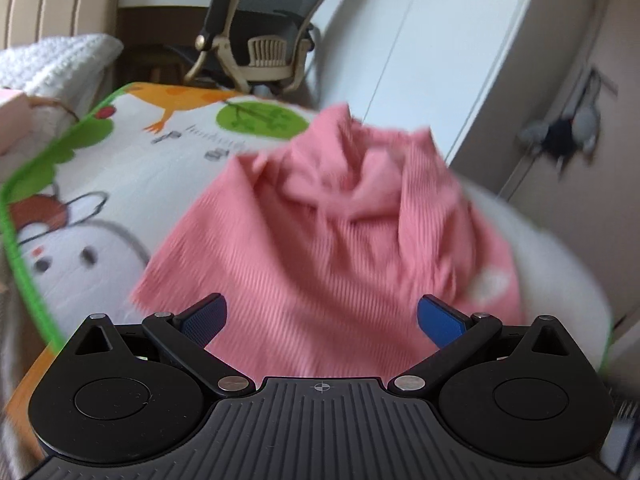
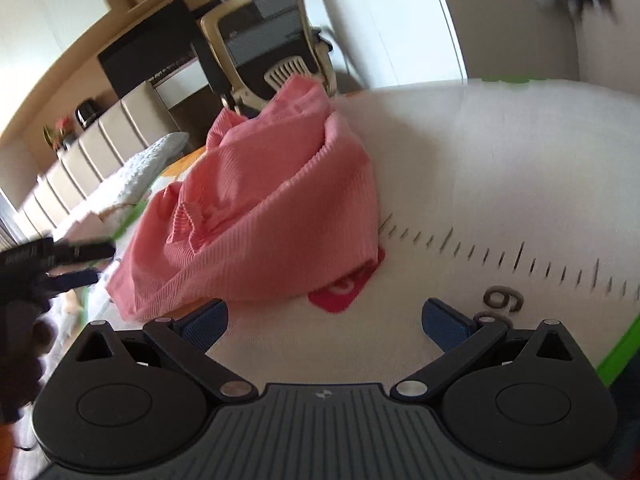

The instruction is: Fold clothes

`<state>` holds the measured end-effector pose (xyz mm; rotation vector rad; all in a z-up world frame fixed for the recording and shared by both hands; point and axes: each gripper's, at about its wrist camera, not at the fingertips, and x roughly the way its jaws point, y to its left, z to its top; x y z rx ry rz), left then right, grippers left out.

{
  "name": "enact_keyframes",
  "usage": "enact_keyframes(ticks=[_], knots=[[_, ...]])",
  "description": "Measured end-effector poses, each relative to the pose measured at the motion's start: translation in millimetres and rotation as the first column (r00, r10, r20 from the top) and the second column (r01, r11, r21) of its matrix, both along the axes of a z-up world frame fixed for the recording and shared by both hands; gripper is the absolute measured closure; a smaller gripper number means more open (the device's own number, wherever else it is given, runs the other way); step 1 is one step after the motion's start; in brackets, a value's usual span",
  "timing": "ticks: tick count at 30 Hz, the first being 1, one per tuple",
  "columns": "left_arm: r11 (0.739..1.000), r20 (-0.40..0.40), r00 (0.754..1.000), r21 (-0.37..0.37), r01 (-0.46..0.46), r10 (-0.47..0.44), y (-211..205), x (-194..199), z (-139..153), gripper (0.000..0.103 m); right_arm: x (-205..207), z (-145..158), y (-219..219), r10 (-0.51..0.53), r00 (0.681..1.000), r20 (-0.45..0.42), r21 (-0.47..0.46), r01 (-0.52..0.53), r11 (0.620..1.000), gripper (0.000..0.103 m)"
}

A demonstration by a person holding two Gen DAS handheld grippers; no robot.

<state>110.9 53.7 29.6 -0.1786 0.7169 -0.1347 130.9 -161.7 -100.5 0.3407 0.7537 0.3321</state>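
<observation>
Pink ribbed garment [image 1: 332,232] bunched in heap on cartoon-print mat [image 1: 120,184], covering red patch [image 2: 344,290]. My left fingers [image 1: 320,318] spread wide, nothing held. Right fingers [image 2: 326,320] also apart, empty, near heap edge.

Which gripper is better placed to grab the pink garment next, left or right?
Probably the left. The left gripper is open with the pink garment directly between and ahead of its fingers. The right gripper, also open, points mostly at bare mat, with the garment off toward its left.
</observation>
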Motion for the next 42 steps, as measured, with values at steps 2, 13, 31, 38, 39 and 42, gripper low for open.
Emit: enact_keyframes(ticks=[2, 13, 31, 38, 39, 42], knots=[[0.999, 0.009, 1.000, -0.031, 0.019, -0.019, 6, 19, 3, 0.000, 2, -2, -2, 0.006, 1.000, 0.002, 0.020, -0.006, 1.000, 0.000], [0.997, 0.053, 0.998, 0.074, 0.023, -0.027, 50, 119, -6, 0.000, 63, 42, 12, 0.122, 0.993, -0.006, -0.108, -0.122, 0.987, 0.000], [0.951, -0.061, 0.953, -0.110, 0.289, -0.297, 17, 106, -44, 0.000, 182, 2, 96, 0.390, 0.920, 0.026, -0.146, -0.383, 0.912, 0.000], [0.877, -0.112, 0.878, -0.188, 0.442, -0.466, -25, 11, -45, 0.000, 95, 9, 29, 0.430, 0.902, -0.044, -0.118, -0.432, 0.894, 0.000], [0.874, -0.117, 0.874, -0.192, 0.446, -0.472, -28, -2, -45, 0.000, 83, 8, 19, 0.419, 0.907, -0.049, -0.111, -0.422, 0.900, 0.000], [0.881, -0.123, 0.878, -0.175, 0.439, -0.462, -30, -31, -48, 0.000, 46, 4, -5, 0.375, 0.927, -0.028, -0.074, -0.376, 0.924, 0.000]])
